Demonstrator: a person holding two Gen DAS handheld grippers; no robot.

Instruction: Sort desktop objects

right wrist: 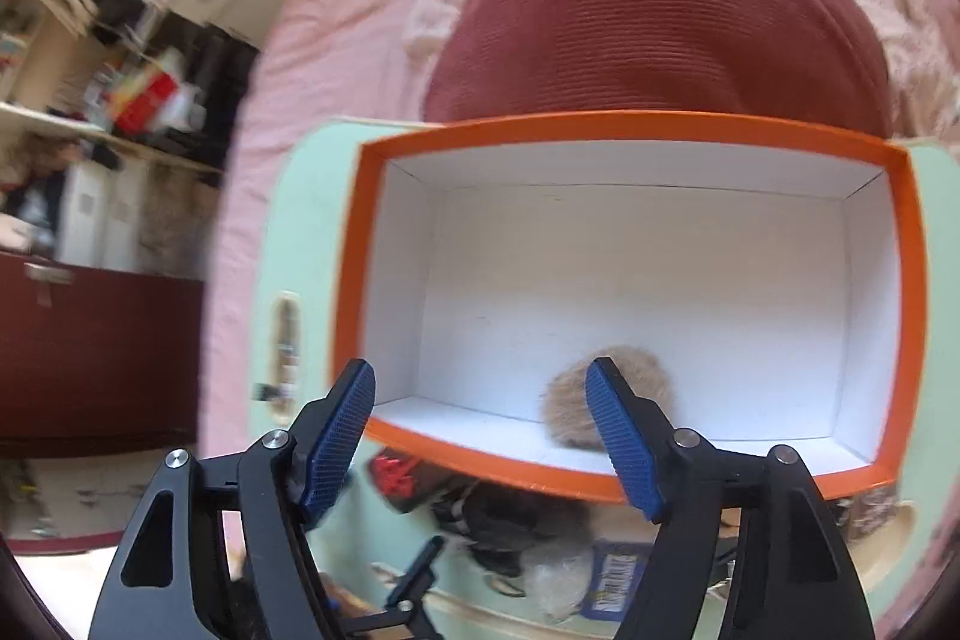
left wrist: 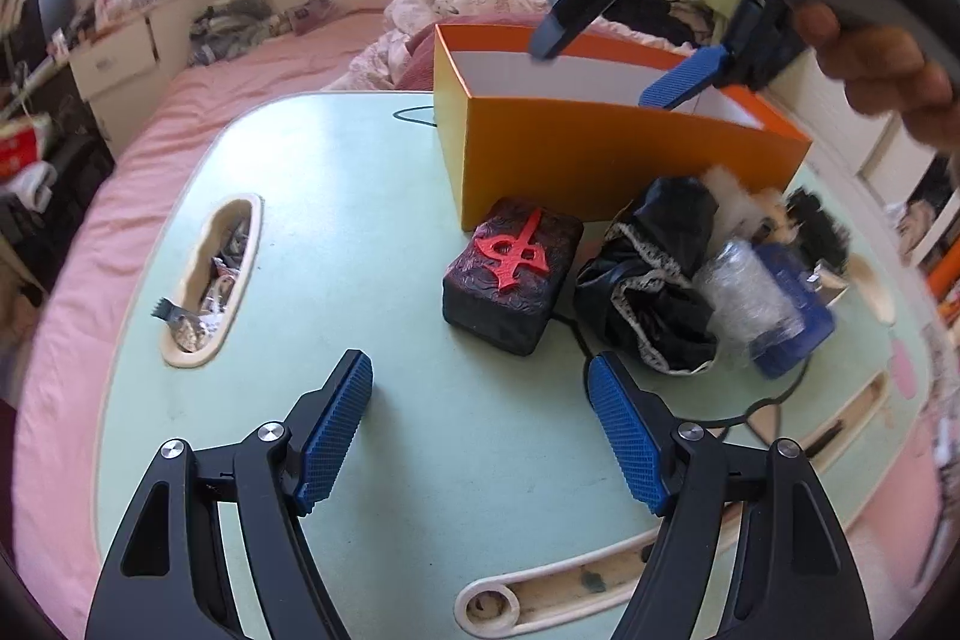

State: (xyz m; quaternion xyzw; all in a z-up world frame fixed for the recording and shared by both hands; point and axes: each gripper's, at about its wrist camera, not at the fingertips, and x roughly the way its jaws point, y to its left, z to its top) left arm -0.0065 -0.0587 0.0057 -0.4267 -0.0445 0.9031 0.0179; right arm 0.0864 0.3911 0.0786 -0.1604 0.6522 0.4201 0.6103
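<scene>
over the green desk, the left gripper hovers with fingers apart and empty, aimed at the black block with a red symbol beside the black lace cloth, likely next to sort. above the orange box, the right gripper hangs spread and empty over a brown fur ball inside, seemingly released.

A home bedroom: pink bed, rumpled quilt, cluttered shelves.
</scene>
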